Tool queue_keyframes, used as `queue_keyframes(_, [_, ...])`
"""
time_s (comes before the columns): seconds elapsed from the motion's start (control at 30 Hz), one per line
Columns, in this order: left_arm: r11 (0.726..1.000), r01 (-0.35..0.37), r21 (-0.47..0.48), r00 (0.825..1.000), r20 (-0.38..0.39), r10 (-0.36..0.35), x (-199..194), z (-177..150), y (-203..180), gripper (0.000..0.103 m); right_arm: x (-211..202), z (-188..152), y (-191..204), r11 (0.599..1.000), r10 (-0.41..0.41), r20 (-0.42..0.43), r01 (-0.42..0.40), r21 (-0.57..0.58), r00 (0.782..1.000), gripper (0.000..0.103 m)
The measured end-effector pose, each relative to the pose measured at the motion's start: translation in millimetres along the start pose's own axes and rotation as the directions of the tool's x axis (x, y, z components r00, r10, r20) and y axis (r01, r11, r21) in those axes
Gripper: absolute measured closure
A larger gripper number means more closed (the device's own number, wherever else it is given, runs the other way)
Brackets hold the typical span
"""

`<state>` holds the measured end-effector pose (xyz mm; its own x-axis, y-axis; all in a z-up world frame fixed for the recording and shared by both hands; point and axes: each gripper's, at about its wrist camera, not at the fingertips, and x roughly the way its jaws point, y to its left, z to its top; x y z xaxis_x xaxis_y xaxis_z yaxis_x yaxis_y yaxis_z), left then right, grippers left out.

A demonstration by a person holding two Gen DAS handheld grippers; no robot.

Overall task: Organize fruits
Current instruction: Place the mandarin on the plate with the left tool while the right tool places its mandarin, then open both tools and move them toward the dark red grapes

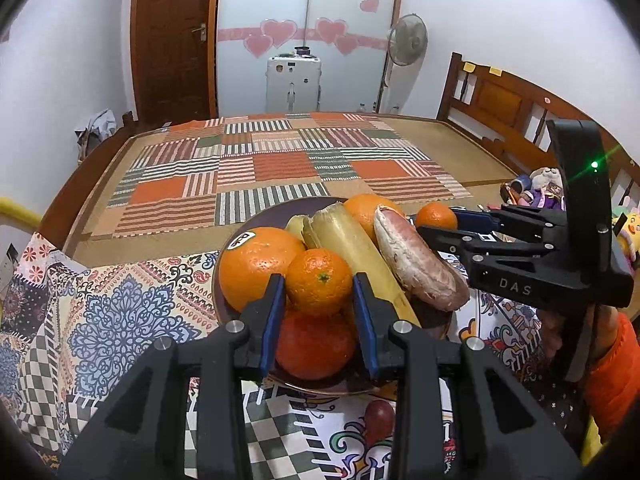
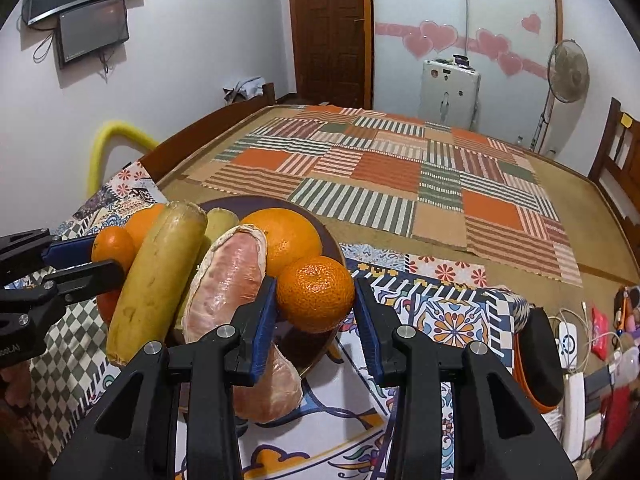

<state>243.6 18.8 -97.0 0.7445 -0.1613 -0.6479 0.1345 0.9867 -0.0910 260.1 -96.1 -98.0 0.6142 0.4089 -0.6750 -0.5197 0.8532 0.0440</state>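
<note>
While each claw grips a mandarin, left claw (image 1: 319, 292) and right claw (image 2: 316, 296) hover over the fruit plate (image 1: 256, 216).

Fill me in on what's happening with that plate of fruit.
A person holds a gripper in each hand over a dark plate piled with fruit. The left gripper is shut on a small mandarin above the near side of the pile; the right gripper is shut on another mandarin at the plate's far edge. A big orange, a banana and a peeled pomelo wedge lie on the plate.
</note>
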Motion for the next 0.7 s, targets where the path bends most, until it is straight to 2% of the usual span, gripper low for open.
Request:
queue_keyframes(0.2, [1.0, -0.02, 0.022, 1.0, 0.002, 0.02, 0.2, -0.1, -3.3, 0.066, 0.9, 0.1, -1.5, 1.0, 0.0, -0.003, 0.0, -0.001, 1.0, 0.068])
queue_keyframes(0.3, [0.999, -0.017, 0.027, 1.0, 0.006, 0.017, -0.3, 0.2, -7.2, 0.05, 1.8, 0.6, -2.9, 1.0, 0.005, -0.004, -0.005, 0.004, 1.0, 0.067])
queue_keyframes(0.43, [0.998, -0.032, 0.05, 0.999, 0.014, 0.032, -1.6, -0.6, -17.4, 0.05, 1.7, 0.9, -3.9, 1.0, -0.002, 0.001, 0.002, 0.005, 1.0, 0.063])
queue_keyframes(0.7, [0.998, -0.032, 0.049, 0.999, 0.017, 0.032, -3.9, -1.6, -20.9, 0.05, -0.4, 0.7, -3.9, 1.0, 0.001, 0.008, -0.001, 0.007, 1.0, 0.062])
